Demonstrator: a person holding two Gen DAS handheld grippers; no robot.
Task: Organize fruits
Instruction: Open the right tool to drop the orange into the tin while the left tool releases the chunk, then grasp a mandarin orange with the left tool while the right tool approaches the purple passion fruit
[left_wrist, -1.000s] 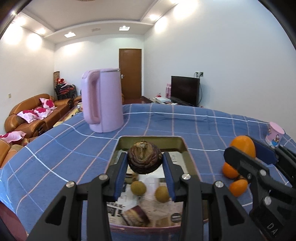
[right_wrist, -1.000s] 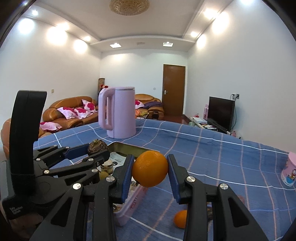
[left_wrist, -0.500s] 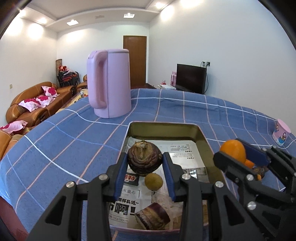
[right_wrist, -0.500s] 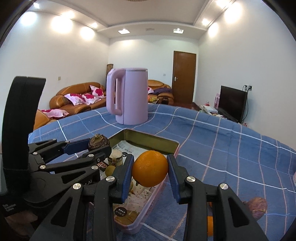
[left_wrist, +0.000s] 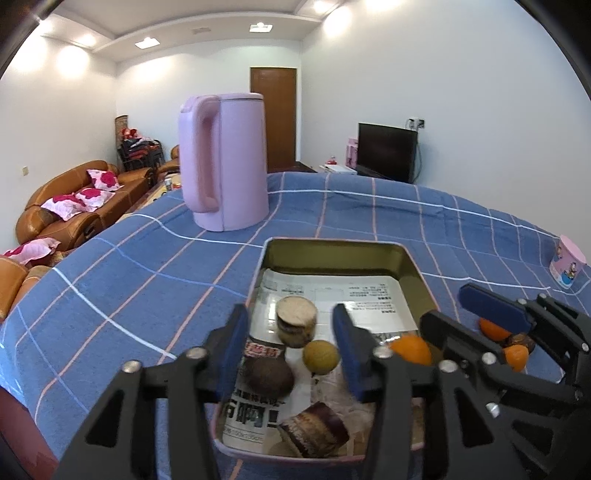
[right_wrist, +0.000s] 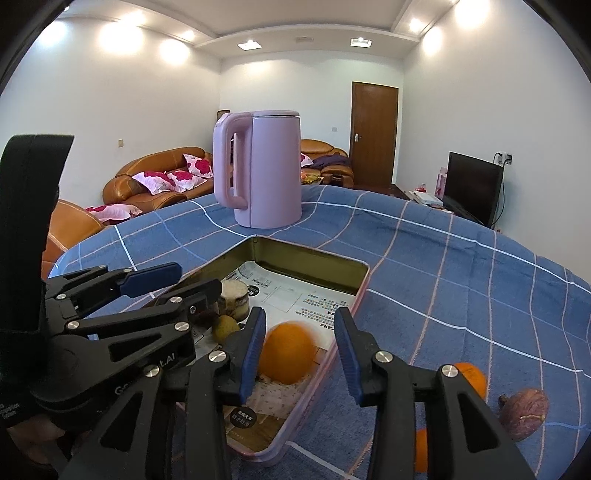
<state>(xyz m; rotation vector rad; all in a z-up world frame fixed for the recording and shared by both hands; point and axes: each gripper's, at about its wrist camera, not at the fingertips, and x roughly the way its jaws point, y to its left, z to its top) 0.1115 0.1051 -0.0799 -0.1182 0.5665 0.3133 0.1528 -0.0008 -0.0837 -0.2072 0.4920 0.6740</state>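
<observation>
Blue checked cloth (left_wrist: 155, 258) spreads wide around our shallow pink-rimmed metal tin (right_wrist: 364, 280). We hold both tongs spread over it, gripping nothing: left gripper (left_wrist: 291, 350) above the dark purple mangosteen (left_wrist: 267, 374), right gripper (right_wrist: 299, 349) above the round orange (right_wrist: 288, 352), both inside the tin. Loose fruit (right_wrist: 522, 408) waits beyond the tin's right wall; we'd lift clear of that rim.

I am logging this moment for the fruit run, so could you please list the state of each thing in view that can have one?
left tool: open, empty, over the tin.
right tool: open, empty.
orange: released, in the tin, blurred.
dark fruit: lying in the tin.
tin: open, paper-lined.
kettle: upright, lid shut.
pink cup: upright on the cloth.
TV: off.
door: shut.
</observation>
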